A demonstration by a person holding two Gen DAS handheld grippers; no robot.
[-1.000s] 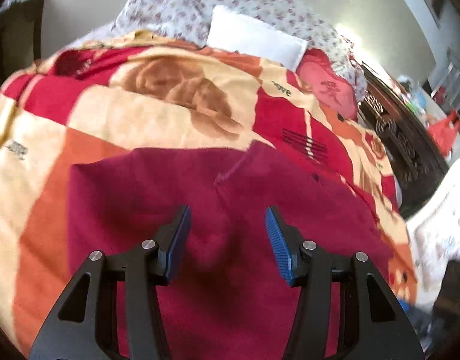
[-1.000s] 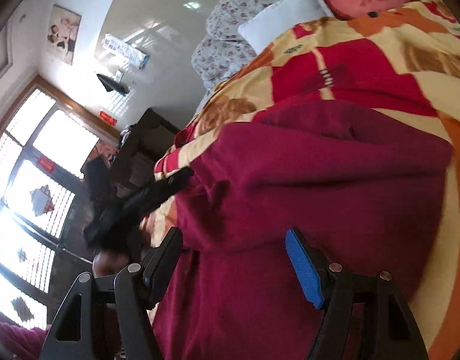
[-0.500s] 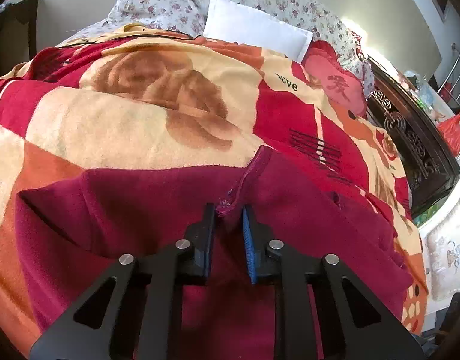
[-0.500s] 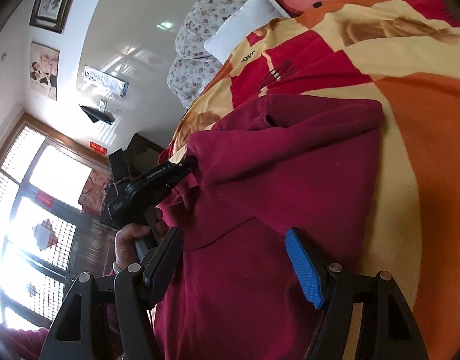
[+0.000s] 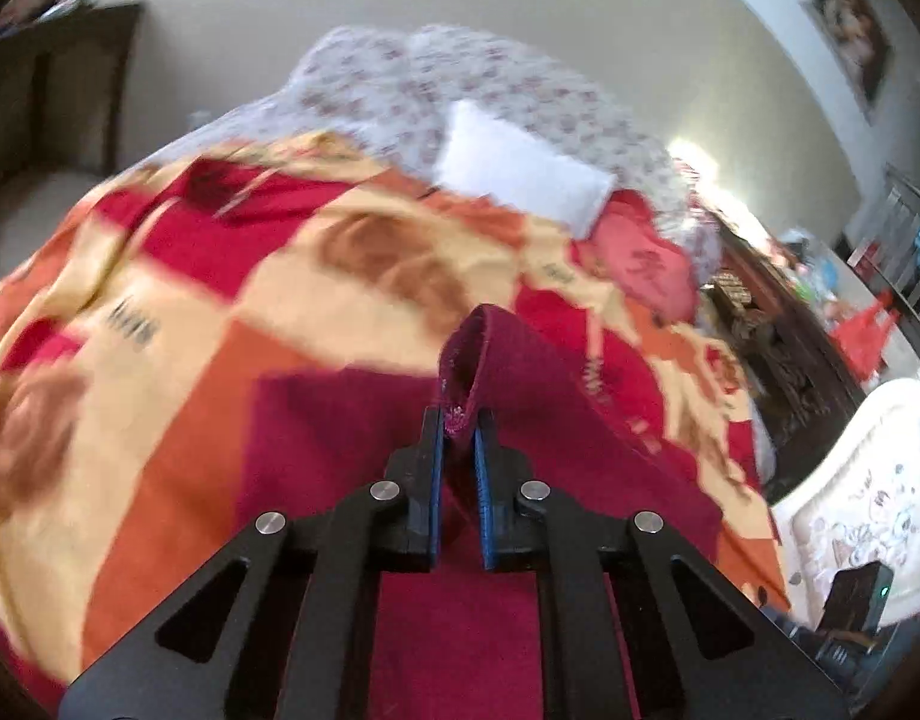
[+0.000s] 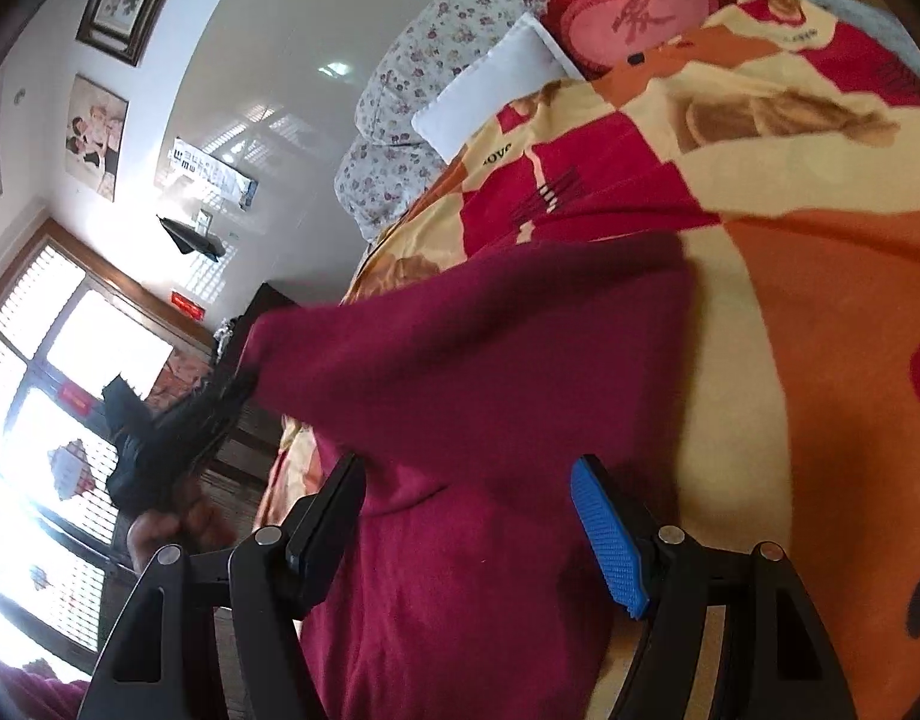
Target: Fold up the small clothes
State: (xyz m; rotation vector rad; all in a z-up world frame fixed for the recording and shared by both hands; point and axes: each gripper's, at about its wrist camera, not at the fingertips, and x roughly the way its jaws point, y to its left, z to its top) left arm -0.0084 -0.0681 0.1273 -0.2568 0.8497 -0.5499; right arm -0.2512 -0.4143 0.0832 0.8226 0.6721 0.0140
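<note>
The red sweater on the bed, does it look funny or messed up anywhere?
Yes. One edge of the red sweater is pulled up off the blanket in a stretched peak, because the left tongs are shut on it. The rest lies rumpled. The right tongs hang open over it.

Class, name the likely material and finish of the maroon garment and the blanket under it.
Maroon garment: probably knitted fabric or fleece, matte; fine ribbed texture, soft draping from the left gripper.
Blanket: likely plush fleece, printed; fuzzy surface, soft sheen.

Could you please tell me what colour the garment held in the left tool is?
Dark maroon red garment, plain with no pattern; the right wrist view shows it best.
</note>
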